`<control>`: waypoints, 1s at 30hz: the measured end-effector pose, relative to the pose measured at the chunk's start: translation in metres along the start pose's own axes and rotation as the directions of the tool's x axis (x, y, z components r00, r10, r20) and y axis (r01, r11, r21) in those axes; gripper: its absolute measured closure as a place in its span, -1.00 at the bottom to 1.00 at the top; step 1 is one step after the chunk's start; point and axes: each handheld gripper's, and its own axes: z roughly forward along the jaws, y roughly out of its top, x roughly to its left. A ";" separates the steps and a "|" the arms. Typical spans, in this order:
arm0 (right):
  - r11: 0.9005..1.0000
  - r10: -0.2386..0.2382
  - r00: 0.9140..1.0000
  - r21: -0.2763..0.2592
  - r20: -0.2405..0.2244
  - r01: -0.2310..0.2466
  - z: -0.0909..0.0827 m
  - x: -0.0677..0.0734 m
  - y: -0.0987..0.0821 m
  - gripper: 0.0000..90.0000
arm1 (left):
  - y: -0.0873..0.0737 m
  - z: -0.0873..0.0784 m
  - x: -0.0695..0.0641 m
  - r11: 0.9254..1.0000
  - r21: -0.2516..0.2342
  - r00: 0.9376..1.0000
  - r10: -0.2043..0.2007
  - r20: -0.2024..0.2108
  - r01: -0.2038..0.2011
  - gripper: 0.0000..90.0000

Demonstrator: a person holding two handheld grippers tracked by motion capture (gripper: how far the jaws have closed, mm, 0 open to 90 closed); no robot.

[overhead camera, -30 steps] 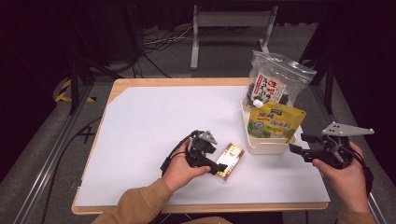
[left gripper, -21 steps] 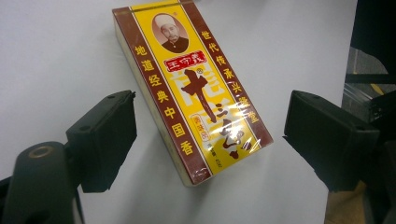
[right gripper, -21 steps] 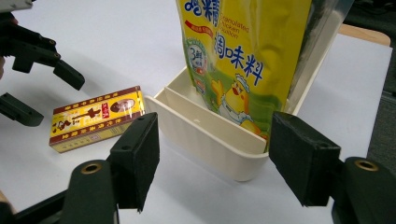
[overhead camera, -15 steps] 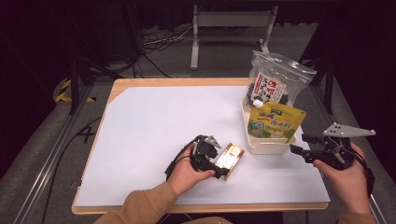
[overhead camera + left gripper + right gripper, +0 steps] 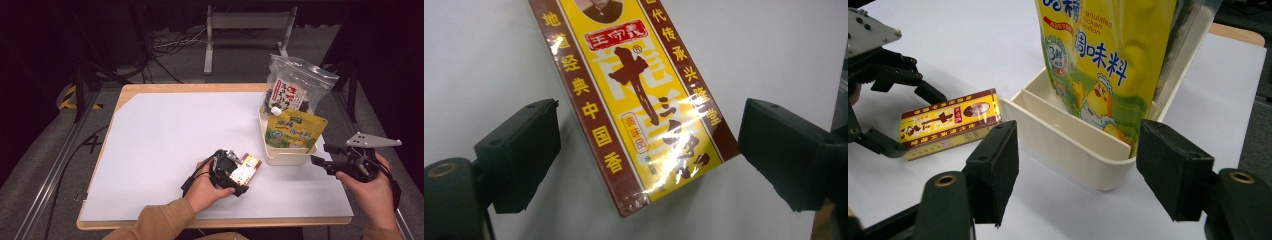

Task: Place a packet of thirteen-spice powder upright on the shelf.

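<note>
Left gripper [image 5: 644, 150] fingers [image 5: 519, 150]: just opened wide, astride yellow spice box [image 5: 639, 100], untouching, lower centre.
Right gripper [image 5: 1078, 170] fingers [image 5: 1173, 170]: apart, empty, lower right.

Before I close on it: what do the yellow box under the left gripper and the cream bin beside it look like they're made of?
The yellow box looks like printed cardboard under clear film: sharp edges, and wrinkled glare streaks across the print. The cream bin looks like moulded plastic, smooth and semi-matte, with rounded corners, an even thin wall and an inner divider. The left gripper stands open, jaws either side of the box, pads apart from it.
</note>
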 end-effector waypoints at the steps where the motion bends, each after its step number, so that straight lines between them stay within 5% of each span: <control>1: 1.000 -0.001 1.000 0.000 0.000 0.001 0.000 0.000 0.000 -0.25 | 0.000 0.000 -0.001 1.000 0.001 1.000 0.001 -0.007 -0.001 -0.77; 9: 1.000 -0.003 1.000 0.010 -0.005 0.003 0.003 -0.001 -0.002 -0.25 | 0.002 0.002 -0.003 1.000 0.005 0.999 0.010 -0.036 -0.010 -0.73; 14: 1.000 -0.001 1.000 0.018 -0.011 0.001 0.007 -0.001 -0.003 -0.25 | 0.006 0.006 -0.008 0.998 0.037 0.996 0.049 -0.076 -0.046 -0.75; 30: 1.000 0.000 1.000 0.020 -0.021 0.000 0.008 0.000 -0.003 -0.25 | 0.005 -0.001 -0.003 1.000 0.027 0.995 -0.012 -0.099 0.015 -0.34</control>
